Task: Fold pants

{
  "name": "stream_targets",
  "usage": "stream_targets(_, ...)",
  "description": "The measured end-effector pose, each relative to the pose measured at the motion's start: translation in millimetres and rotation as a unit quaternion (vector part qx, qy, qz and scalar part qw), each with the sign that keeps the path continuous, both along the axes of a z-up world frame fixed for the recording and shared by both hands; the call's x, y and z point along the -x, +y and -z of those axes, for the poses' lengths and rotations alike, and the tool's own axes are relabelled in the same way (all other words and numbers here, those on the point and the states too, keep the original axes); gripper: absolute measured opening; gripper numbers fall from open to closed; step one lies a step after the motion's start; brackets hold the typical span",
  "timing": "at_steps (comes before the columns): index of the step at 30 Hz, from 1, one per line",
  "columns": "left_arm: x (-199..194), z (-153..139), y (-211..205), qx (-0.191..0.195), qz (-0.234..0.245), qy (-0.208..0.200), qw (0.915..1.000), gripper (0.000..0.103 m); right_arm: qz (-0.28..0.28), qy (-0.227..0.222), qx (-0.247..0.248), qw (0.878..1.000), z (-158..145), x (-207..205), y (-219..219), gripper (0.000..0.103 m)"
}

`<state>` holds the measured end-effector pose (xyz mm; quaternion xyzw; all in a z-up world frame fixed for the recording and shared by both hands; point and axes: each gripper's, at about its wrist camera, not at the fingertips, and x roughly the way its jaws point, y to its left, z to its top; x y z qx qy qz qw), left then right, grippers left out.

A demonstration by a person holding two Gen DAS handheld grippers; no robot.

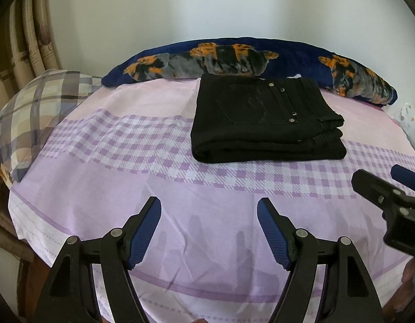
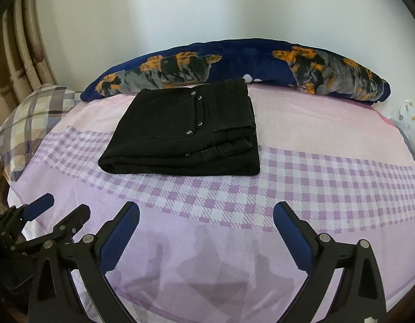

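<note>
Black pants (image 1: 264, 121) lie folded into a thick rectangle on the purple checked bed sheet (image 1: 126, 145), back pocket and metal rivets facing up. In the right wrist view the same pants (image 2: 186, 132) sit left of centre. My left gripper (image 1: 208, 210) hovers open over bare sheet, well short of the pants, nothing between its blue pads. My right gripper (image 2: 206, 215) is open wide, also over bare sheet nearer than the pants. Each gripper shows in the other's view: the right gripper (image 1: 390, 185) at the right edge, the left gripper (image 2: 56, 210) at the lower left.
A dark blue blanket with orange and grey print (image 1: 234, 56) lies rolled along the far side of the bed (image 2: 342, 161) by the white wall. A plaid pillow (image 1: 37, 107) lies at the left, a curtain (image 1: 21, 35) behind it. A spotted white cloth (image 2: 412, 123) lies at the right edge.
</note>
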<state>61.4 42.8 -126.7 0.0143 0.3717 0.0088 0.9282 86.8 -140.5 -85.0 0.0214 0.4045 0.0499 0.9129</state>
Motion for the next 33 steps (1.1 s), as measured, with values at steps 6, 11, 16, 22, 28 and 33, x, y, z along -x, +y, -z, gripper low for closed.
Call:
stream_targets(6, 0.1, 1.0, 0.1, 0.001, -0.002, 0.002, 1.0, 0.074, 0.003, 0.008, -0.004, 1.0, 1.7, -1.2, -2.0, 0.099)
stream_targets(11, 0.9, 1.2, -0.3, 0.0, -0.001, 0.001, 1.0, 0.074, 0.001, 0.007, 0.001, 1.0, 1.5, -0.5, -0.2, 0.099)
stream_targets(16, 1.3, 1.0, -0.7, 0.001, -0.003, 0.0, 1.0, 0.074, 0.002, 0.008, 0.001, 1.0, 2.1, -0.5, -0.1, 0.099)
stream_targets(22, 1.6, 1.1, -1.6, -0.001, -0.001, 0.0, 1.0, 0.074, 0.005, 0.012, -0.005, 1.0, 3.5, -1.3, -1.2, 0.099)
stream_targets(28, 2.4, 0.6, -2.4, -0.001, -0.002, 0.0, 1.0, 0.074, 0.008, 0.015, -0.008, 1.0, 4.3, -2.3, -3.7, 0.099)
stream_targets(33, 2.5, 0.6, -3.0, -0.002, -0.003, 0.0, 1.0, 0.074, 0.008, 0.015, -0.007, 1.0, 4.9, -3.6, -5.0, 0.099)
